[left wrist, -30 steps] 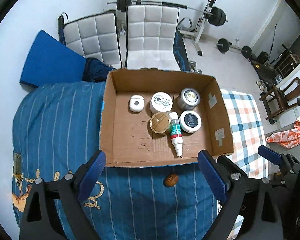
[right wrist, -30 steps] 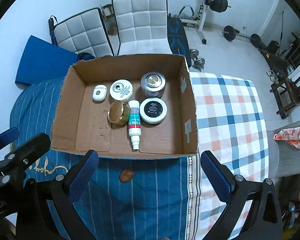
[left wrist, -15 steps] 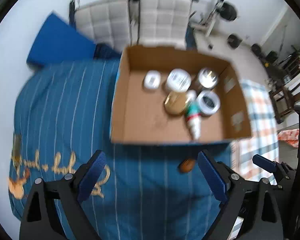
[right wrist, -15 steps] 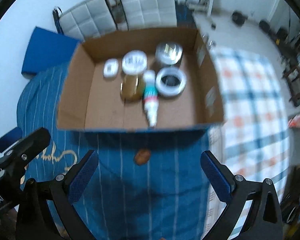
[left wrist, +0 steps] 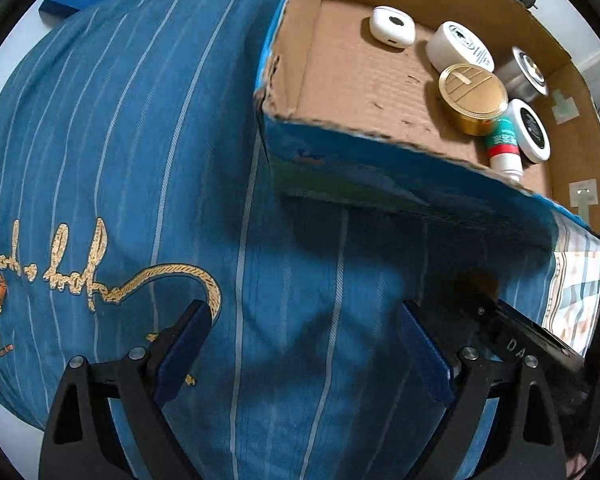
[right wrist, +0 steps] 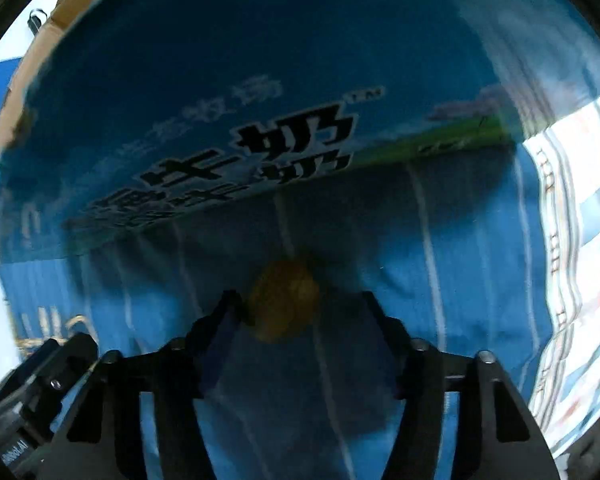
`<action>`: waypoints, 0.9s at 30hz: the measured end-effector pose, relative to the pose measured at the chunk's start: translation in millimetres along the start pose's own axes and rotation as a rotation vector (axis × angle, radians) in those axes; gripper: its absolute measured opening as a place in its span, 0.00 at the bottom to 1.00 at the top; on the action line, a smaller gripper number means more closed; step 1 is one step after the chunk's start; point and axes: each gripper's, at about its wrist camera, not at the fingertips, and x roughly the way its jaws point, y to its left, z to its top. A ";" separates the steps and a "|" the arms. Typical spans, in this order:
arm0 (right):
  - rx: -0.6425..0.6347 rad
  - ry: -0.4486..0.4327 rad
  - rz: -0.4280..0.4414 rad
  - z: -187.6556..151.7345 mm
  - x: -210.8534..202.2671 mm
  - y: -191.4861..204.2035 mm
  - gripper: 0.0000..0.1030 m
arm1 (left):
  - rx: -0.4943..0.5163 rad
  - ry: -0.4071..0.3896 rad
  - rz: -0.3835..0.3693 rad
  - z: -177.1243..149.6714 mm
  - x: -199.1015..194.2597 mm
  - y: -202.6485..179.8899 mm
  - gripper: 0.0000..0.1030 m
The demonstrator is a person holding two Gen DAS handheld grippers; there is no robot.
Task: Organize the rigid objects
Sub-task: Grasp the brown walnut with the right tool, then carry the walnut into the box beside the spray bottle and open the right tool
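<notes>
A small brown round object (right wrist: pixel 284 300) lies on the blue striped bedcover (left wrist: pixel 140 160) in front of the cardboard box (left wrist: pixel 380 148). My right gripper (right wrist: pixel 298 304) is open and low over the cover, its fingers on either side of the brown object; the left finger looks close to it. My left gripper (left wrist: pixel 304 344) is open and empty above the cover, left of the right gripper. In the box lie a white case (left wrist: pixel 392 26), a white jar (left wrist: pixel 460 46), a gold tin (left wrist: pixel 472 96), a silver jar (left wrist: pixel 528 74), a black-lidded jar (left wrist: pixel 530 130) and a green-and-white tube (left wrist: pixel 502 148).
The box's blue printed front wall (right wrist: pixel 240 140) stands just beyond the right gripper. A checked cloth (right wrist: pixel 580 240) lies to the right of the blue cover. The right gripper's body (left wrist: pixel 532 344) shows at the lower right of the left wrist view.
Both grippers have dropped low toward the bedcover. The right gripper has come down around the brown object, with its jaws narrower than before. The left gripper has shifted left of the box front.
</notes>
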 end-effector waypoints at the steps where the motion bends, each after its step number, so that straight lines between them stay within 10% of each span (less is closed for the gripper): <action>1: -0.021 -0.003 -0.025 -1.7 0.3 3.7 0.35 | -0.001 0.001 -0.001 -0.4 1.7 -0.7 0.92; 17: -0.227 -0.065 -0.016 -51.8 -95.2 2.0 0.34 | 0.148 -0.091 -0.090 -32.2 -95.2 -50.2 0.92; 27: -0.243 -0.256 0.008 10.5 -201.6 0.5 0.34 | 0.217 -0.235 -0.112 18.3 -163.4 -84.5 0.92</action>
